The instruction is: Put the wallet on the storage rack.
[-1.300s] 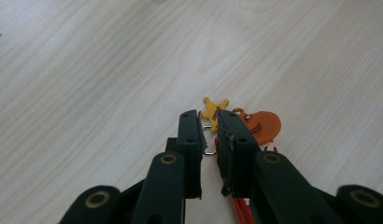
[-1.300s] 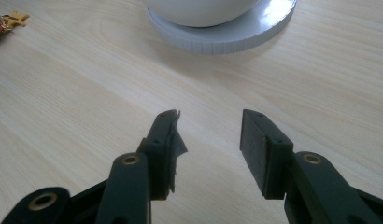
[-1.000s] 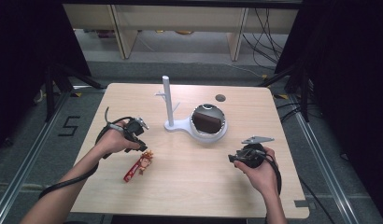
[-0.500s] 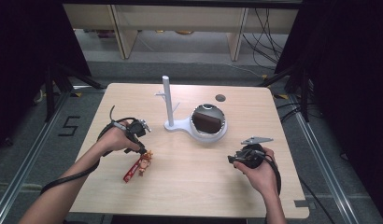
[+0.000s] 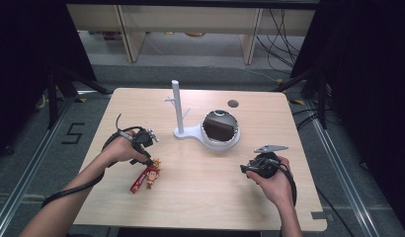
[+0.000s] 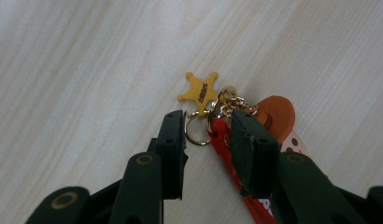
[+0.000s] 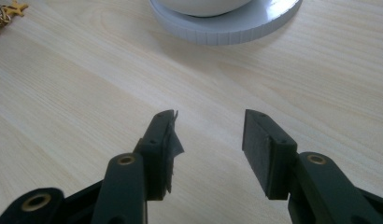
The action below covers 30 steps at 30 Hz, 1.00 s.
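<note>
The left tool (image 6: 208, 128) was held low over the tabletop (image 5: 200, 197) with its jaws parted around the small ring (image 6: 196, 128) of a keychain (image 5: 146, 177), not yet clenched; the keychain's yellow star charm (image 6: 199, 89) lay just beyond the tips and its red strap (image 6: 236, 172) ran under the right jaw. The right tool (image 7: 208, 128) was seen released, jaws wide apart and grasping nothing, near the round white stand base (image 7: 227, 23).

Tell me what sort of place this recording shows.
Probably a lab data-collection rig, not a home: a bare wooden table between black curtains, floor rails, and loose cables behind.
</note>
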### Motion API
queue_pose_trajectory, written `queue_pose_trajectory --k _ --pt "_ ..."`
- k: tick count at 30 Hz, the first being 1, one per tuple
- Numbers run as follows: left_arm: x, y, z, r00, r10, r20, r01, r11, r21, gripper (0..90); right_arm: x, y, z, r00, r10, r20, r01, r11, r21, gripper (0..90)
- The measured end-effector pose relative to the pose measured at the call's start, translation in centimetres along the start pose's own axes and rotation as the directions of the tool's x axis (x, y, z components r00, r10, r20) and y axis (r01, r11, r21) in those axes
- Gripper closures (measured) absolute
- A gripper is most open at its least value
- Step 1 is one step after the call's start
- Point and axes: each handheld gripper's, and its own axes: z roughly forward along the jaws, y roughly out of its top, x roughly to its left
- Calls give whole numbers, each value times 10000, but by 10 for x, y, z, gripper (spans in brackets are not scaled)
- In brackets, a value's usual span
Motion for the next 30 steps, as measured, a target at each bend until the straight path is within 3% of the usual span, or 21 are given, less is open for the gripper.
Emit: queue_pose_trajectory --k 6,10,15,17,22,24,25,26,27,30 --pt "-1 2 2 9999 149 -60 -150 9999 -34 652 0 0 0 10000 -5 38 5 10000 32 550" --pt "-2 4 4 9992 365 -138 -363 9992 154 655 -2 -1 1 9999 -138 62 139 9996 -234 550" --pt "-4 7 5 9978 614 -237 -606 9976 327 655 -2 -1 2 9999 -122 43 123 9998 -184 549" --pt "-6 8 7 9988 458 -165 -455 9988 194 653 -2 0 1 9999 -166 20 166 9998 -65 549" --pt "-5 9 7 9980 612 -154 -606 9976 341 650 -2 -1 2 9999 -96 55 97 9997 -201 549" --pt "-5 8 7 9991 413 -131 -409 9988 279 638 -2 -1 2 10000 -90 39 90 9998 -192 549" --pt "-4 6 6 10000 24 -86 -22 9997 235 626 -3 -1 1 9999 -118 52 119 9998 -176 549" --pt "-4 6 6 10000 24 -86 -22 9997 235 613 -2 -2 1 10000 28 45 -28 9999 -107 549" --pt "-2 4 4 9994 -340 -19 340 9993 119 599 -1 -2 0 9999 91 73 -91 9999 -66 549" --pt "0 1 2 9997 -229 -56 229 9997 52 594 -1 -2 1 9999 88 77 -88 9999 -52 549"
